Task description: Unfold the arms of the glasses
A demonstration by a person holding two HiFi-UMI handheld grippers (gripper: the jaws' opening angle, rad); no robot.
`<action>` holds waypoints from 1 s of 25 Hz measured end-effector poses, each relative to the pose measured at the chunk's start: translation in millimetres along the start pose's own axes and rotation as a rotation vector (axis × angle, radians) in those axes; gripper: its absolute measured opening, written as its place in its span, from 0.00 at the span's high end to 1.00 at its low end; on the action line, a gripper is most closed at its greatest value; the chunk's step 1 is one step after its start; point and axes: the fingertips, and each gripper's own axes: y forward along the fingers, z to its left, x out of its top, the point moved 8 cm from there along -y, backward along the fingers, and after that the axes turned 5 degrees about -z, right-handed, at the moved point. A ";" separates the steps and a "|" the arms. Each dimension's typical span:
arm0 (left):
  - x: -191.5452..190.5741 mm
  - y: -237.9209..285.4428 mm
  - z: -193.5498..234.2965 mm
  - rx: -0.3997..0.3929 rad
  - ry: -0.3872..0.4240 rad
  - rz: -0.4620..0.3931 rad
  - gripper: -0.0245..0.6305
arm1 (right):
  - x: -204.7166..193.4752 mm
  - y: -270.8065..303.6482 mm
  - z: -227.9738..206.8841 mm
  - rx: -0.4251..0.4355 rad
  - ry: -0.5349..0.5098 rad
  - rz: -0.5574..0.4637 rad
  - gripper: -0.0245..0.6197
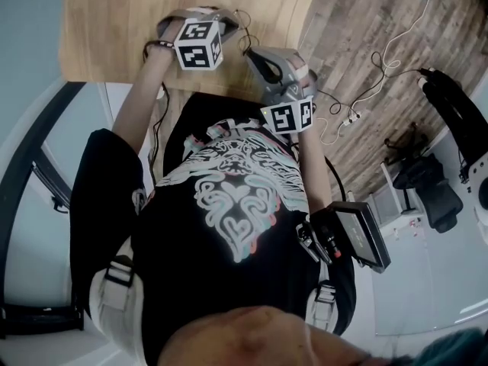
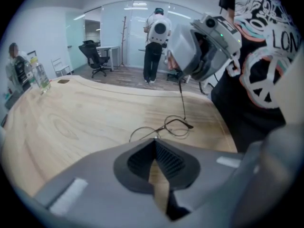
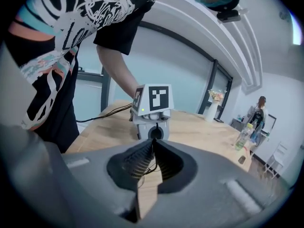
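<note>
Thin wire-framed glasses (image 2: 166,126) lie on the wooden table (image 2: 71,122) close to its near edge. In the left gripper view my left gripper (image 2: 154,138) is shut, and its tips meet at the rim of one lens. One arm of the glasses rises steeply from the far hinge up into my right gripper (image 2: 181,74), which hangs over the frame. The right gripper view shows my right gripper (image 3: 153,142) shut, with wire (image 3: 151,166) below its tips and my left gripper (image 3: 154,133) facing it. In the head view both grippers (image 1: 231,23) (image 1: 253,56) meet at the table edge.
Bottles (image 2: 40,77) stand at the table's far left, and a vase (image 3: 211,110) and another bottle (image 3: 243,137) stand at its other end. A person (image 2: 156,46) stands beyond the table by an office chair (image 2: 95,56). Cables (image 1: 366,90) lie on the floor.
</note>
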 end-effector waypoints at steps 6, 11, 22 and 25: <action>-1.3 1.8 3.7 0.045 -0.087 -0.024 0.98 | -2.9 -10.3 2.8 -0.055 0.087 0.001 0.92; -5.3 8.7 -3.8 0.128 -0.178 -0.024 0.98 | -5.6 -15.9 13.6 -0.113 0.113 0.041 0.92; -0.9 -4.0 -28.8 0.156 -0.025 -0.050 0.98 | -7.7 -16.7 30.2 -0.002 -0.006 0.036 0.92; 9.7 -6.8 -25.0 0.065 0.156 0.002 0.91 | -8.9 -18.2 30.8 0.040 -0.031 0.032 0.93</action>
